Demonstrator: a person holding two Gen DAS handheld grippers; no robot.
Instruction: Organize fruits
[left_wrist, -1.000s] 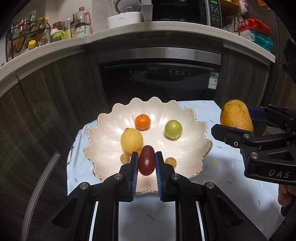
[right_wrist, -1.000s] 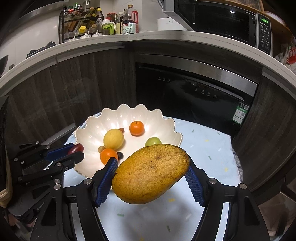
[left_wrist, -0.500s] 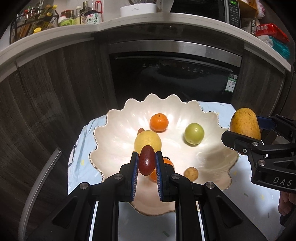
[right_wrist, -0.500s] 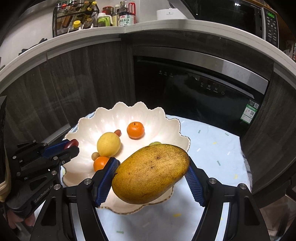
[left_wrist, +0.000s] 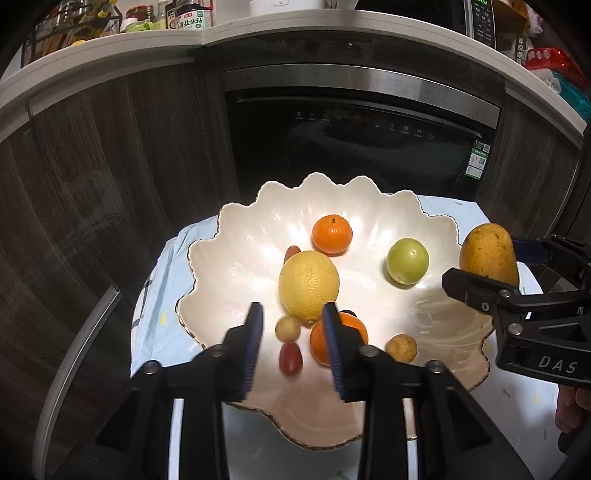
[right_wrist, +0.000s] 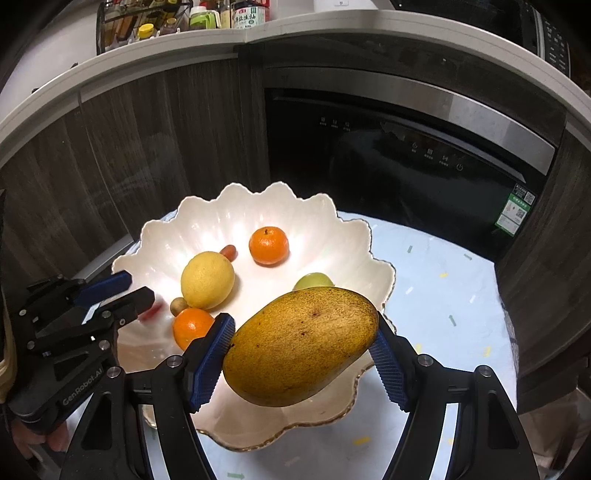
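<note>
A wide, cream-white ceramic bowl with a scalloped, gold-edged rim (left_wrist: 236, 218) sits on a pale blue patterned tablecloth (right_wrist: 443, 280), in front of a dark built-in oven with a steel handle (left_wrist: 362, 122).

The left gripper (left_wrist: 293, 345), black with blue ribbed pads, hangs over the near side of the bowl with its two fingers spread apart and nothing between them. Just below the gap lies a small dark red oval fruit (left_wrist: 290, 358), blurred, inside the bowl.

Around it in the bowl are a large yellow lemon (left_wrist: 308, 284) near the middle, a small tan round fruit (left_wrist: 287, 328) touching the lemon's near edge, an orange mandarin (left_wrist: 349, 332) partly hidden behind the left gripper's right finger, and a second tan round fruit (left_wrist: 401, 348) beside that. Farther back sit another orange mandarin (left_wrist: 332, 234), a pale green round fruit (left_wrist: 407, 260) off to the right, and a small reddish oval fruit (left_wrist: 291, 252) peeking out behind the lemon.

The right gripper (right_wrist: 301, 354) is clamped across a big golden-yellow mango with brown speckles (right_wrist: 301, 345), holding it in the air over the bowl's right rim.
</note>
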